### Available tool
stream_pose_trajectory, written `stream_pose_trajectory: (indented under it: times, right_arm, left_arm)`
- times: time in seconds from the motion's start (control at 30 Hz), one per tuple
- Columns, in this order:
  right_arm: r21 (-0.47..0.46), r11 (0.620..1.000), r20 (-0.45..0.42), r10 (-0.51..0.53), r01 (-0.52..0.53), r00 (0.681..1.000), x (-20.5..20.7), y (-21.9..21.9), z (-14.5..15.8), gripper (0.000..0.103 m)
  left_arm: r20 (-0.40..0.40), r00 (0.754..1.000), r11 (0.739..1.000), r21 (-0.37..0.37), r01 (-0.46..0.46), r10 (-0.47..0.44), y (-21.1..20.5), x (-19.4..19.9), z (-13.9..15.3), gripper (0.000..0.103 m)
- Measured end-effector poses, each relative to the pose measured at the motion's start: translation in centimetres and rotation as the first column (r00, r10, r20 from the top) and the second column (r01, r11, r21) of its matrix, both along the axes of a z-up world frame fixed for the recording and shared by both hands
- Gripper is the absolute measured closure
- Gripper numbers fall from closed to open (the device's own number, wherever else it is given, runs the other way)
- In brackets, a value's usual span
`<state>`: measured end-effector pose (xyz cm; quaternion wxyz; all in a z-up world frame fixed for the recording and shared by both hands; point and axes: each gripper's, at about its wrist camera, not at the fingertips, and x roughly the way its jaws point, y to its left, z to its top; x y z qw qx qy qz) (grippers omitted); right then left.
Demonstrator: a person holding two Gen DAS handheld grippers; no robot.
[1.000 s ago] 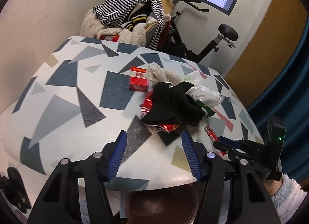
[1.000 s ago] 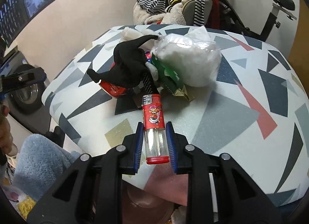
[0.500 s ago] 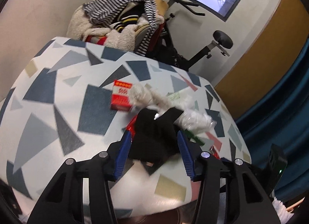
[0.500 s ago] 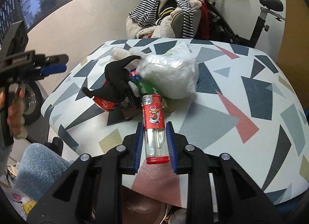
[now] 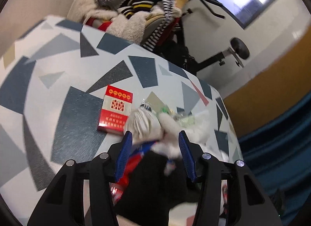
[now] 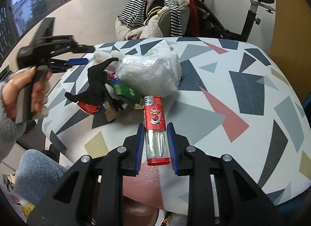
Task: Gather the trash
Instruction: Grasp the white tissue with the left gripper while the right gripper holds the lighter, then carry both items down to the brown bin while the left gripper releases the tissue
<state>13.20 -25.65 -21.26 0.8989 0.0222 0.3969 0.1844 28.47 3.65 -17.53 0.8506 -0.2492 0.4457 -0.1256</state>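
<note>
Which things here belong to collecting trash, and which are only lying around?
Belong to the job:
- lighter, held in right gripper
- crumpled clear bag
- black glove
- red can
- red packet
- left gripper, over the pile

Just lying about:
- striped clothes
- exercise bike

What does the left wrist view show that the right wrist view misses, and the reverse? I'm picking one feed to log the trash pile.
Only the left wrist view shows the red cigarette pack lying flat on the patterned table beside the pile.

Only the right wrist view shows the lighter clamped in the right gripper, the red can under the pile, and the left gripper from outside, reaching toward the pile with its jaws apart.

Both show the black glove, the white crumpled plastic bag, the clothes-draped chair and the exercise bike.
</note>
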Motion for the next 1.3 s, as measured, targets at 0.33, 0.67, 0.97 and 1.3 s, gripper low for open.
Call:
stream_pose_trajectory:
  times: [0.33,0.67,0.97,1.3]
  right_arm:
    - [0.002,1.000,0.012,-0.018,0.018,1.000,-0.2,-1.0,0.7,0.076]
    - [0.011,1.000,0.051,-0.020,0.019,0.999,-0.6,-0.7,2.2,0.076]
    - [0.008,1.000,0.097,0.008,-0.009,0.995,-2.1,0.3,4.3,0.076]
    - [0.005,1.000,0.152,0.023,-0.024,0.988,-5.0,0.8,6.8,0.076]
  left_arm:
    - [0.093,0.996,0.997,0.074,-0.001,-0.006,-0.5,1.0,2.1,0.099]
    - [0.402,0.908,0.940,0.339,-0.030,-0.116,-0.3,-2.3,15.1,0.100]
    - [0.451,0.876,0.940,0.340,0.010,-0.172,0.6,-6.3,19.9,0.100]
    - [0.397,0.896,0.966,0.233,0.112,-0.199,1.1,-14.1,17.8,0.100]
